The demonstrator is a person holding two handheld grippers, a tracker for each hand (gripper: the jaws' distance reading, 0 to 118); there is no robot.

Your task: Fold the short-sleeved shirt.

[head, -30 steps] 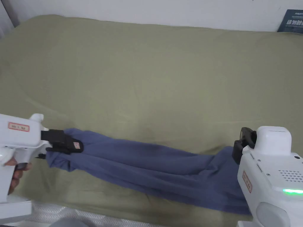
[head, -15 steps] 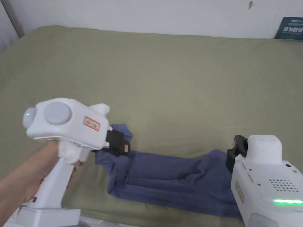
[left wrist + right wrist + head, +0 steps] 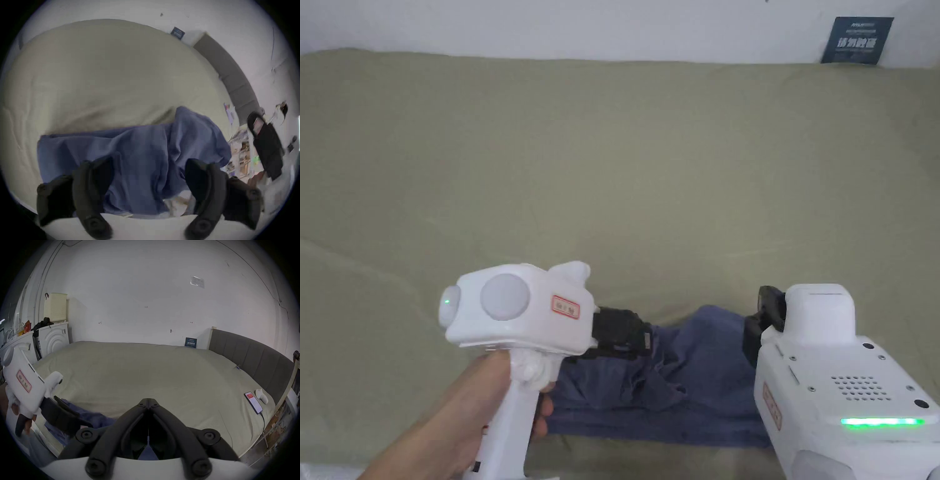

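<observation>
head view: bunched blue shirt near bed front edge

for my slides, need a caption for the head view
Left gripper and right gripper meet over a bunched blue shirt on an olive bed sheet.

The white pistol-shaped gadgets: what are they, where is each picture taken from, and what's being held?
They are hand-held grippers with two black jaws; a person holds one in each hand. One picture comes from a camera on the person's head, two from cameras riding on the grippers. A blue shirt lies bunched on the green bed sheet. The left gripper is at the shirt with jaws open, gripping nothing. The right gripper is shut; whether it pinches cloth I cannot tell.
</observation>
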